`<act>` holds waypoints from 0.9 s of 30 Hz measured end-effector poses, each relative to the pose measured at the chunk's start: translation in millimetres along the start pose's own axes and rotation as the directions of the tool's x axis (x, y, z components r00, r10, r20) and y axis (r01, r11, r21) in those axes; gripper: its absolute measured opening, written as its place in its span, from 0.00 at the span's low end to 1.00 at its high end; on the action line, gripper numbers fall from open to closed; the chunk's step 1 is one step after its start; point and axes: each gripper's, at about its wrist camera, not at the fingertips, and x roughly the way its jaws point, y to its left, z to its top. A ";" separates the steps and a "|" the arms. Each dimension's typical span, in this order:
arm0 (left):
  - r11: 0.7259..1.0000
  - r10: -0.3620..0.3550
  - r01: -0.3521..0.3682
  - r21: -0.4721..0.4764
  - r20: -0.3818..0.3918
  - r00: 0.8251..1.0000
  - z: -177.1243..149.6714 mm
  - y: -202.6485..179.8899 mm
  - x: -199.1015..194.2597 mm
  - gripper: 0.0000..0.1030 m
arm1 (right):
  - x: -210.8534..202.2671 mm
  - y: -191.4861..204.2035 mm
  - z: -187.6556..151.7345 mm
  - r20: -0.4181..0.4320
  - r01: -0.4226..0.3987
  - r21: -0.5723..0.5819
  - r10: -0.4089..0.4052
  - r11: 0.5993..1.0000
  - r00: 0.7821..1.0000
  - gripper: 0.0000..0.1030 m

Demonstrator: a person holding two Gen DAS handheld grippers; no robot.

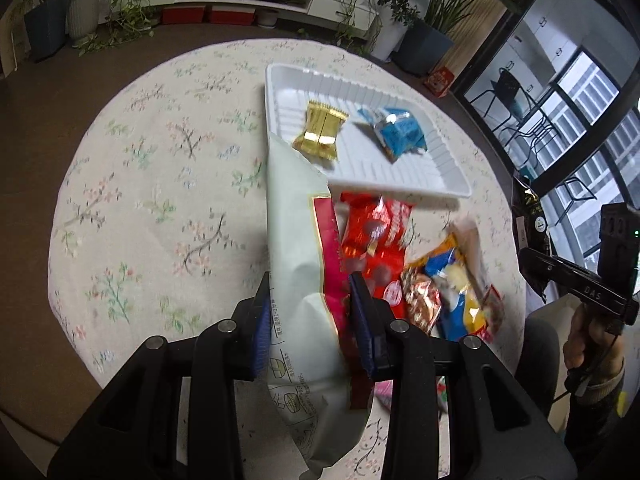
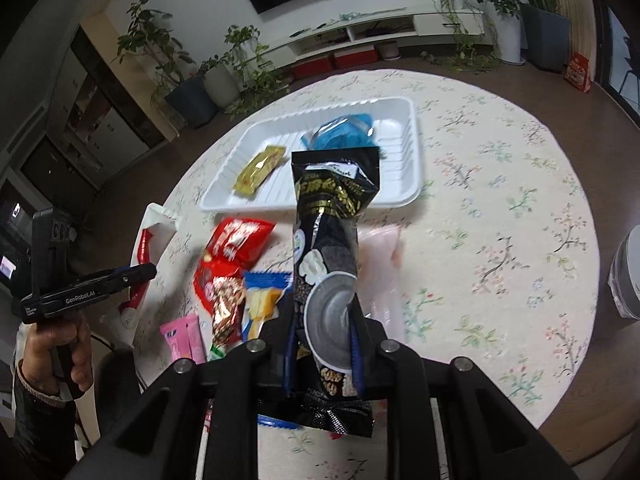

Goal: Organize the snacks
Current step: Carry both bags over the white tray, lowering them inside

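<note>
Snacks travel in both tools: the left gripper (image 1: 310,312) is clamped on a pale green bag (image 1: 298,240), the right gripper (image 2: 320,328) on a black packet (image 2: 334,216), each hanging toward the white tray (image 1: 400,178) at twelve o'clock. Arriving together, they could collide, or the floppy bags could sweep the red packet (image 1: 376,236) aside.

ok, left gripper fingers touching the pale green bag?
Touching. The left wrist view shows both blue pads of the left gripper pressed against the pale green bag, pinching it.
</note>
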 end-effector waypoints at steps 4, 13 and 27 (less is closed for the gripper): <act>1.000 -0.013 0.013 0.012 0.026 1.000 28.5 -2.5 -2.6 0.32 | -9.8 -14.3 17.1 0.032 0.019 0.013 -0.019 1.000 0.999 0.22; 0.995 -0.021 0.012 0.096 0.088 0.996 123.3 -30.2 1.1 0.32 | -16.7 -18.1 89.7 0.107 0.020 -0.002 -0.020 1.000 0.994 0.22; 0.996 -0.026 0.025 0.090 0.006 1.000 197.5 -43.7 101.4 0.32 | 93.9 -5.8 147.0 -0.031 0.043 -0.024 -0.044 0.999 0.999 0.23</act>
